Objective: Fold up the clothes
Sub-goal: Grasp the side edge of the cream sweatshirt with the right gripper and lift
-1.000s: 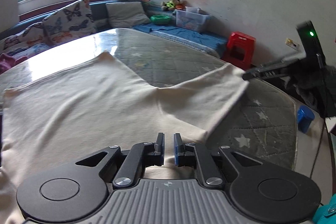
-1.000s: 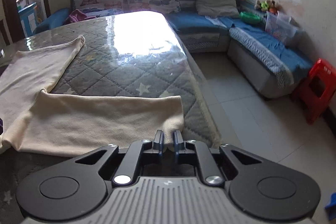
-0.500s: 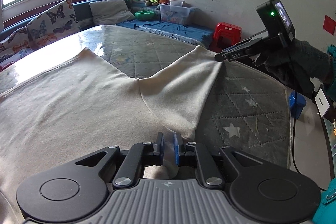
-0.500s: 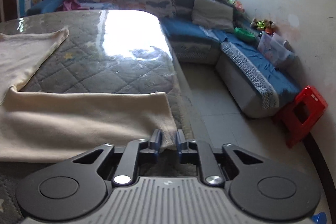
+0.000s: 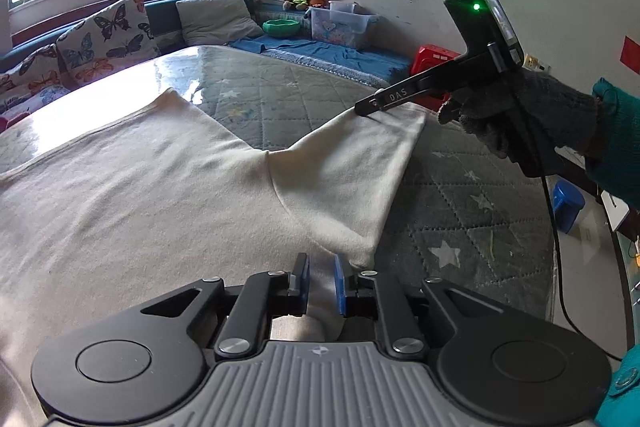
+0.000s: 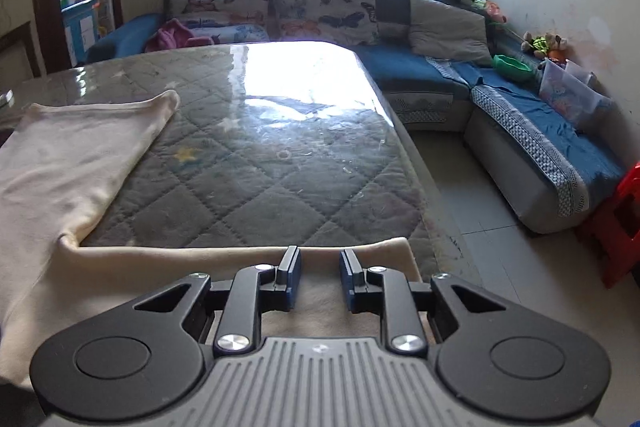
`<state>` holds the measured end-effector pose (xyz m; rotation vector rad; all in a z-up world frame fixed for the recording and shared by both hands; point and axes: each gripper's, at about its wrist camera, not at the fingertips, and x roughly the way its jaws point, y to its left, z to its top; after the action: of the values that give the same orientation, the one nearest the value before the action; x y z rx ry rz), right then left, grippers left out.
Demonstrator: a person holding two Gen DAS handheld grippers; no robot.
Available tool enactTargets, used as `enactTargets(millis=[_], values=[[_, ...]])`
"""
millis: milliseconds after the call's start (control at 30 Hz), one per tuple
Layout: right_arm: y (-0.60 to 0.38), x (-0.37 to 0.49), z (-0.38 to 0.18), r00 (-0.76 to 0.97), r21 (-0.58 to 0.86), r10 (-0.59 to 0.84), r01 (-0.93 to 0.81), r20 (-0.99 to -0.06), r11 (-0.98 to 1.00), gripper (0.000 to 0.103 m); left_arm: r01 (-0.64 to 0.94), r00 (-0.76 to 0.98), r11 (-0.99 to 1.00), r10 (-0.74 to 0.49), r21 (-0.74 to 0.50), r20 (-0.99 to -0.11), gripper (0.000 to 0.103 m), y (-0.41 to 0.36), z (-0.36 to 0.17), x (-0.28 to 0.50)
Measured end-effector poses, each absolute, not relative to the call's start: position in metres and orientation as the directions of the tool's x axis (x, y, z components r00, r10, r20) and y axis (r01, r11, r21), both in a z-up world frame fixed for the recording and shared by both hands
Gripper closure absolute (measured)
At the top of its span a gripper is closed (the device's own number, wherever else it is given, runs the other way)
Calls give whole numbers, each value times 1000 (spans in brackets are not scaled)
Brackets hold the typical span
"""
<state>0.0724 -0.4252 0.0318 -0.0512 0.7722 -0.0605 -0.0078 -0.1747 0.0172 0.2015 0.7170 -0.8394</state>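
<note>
A cream garment point(image 5: 160, 195) lies spread on a grey quilted table point(image 5: 460, 227). My left gripper point(image 5: 320, 277) is at the garment's near hem, and a fold of cream cloth sits between its blue pads with the jaws nearly together. My right gripper point(image 6: 319, 273) is open above the corner of a cream sleeve point(image 6: 160, 267). In the left wrist view the right gripper point(image 5: 370, 105) rests at the far corner of that sleeve, held by a gloved hand point(image 5: 520, 107). The other sleeve point(image 6: 80, 155) lies flat to the left.
A blue sofa point(image 6: 520, 115) with butterfly cushions point(image 6: 324, 7) wraps the table's far side and right. A red stool point(image 6: 624, 227) stands on the floor at right, a blue tub point(image 5: 566, 203) by the table edge. The table's glossy top point(image 6: 300, 79) reflects window glare.
My right gripper has opened, letting go of the sleeve corner. My left gripper stays on the hem while its view swung slightly toward the right hand.
</note>
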Motion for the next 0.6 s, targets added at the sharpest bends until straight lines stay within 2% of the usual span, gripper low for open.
enactTargets(millis=[167,200,300,533,600], values=[[-425,64,38,723,-88,-96,49,-684,995,77,706,508,701,-600,-101,-618,87,-145,34,-22],[-422,59,42,728,-91,-86,33,-680,995,77,695,521,712,-595,-100,-612,84,-136,38,-24],[-404,43,55,746,-97,-29,-47,-666,994,76,664,564,744,-563,-74,-605,71,-111,46,-32],[-345,23,67,721,-69,165,-283,-673,957,76,629,590,777,-499,-25,-635,71,-79,43,-52],[-329,18,70,705,-60,219,-348,-674,935,76,633,590,774,-492,-12,-640,67,-76,41,-59]])
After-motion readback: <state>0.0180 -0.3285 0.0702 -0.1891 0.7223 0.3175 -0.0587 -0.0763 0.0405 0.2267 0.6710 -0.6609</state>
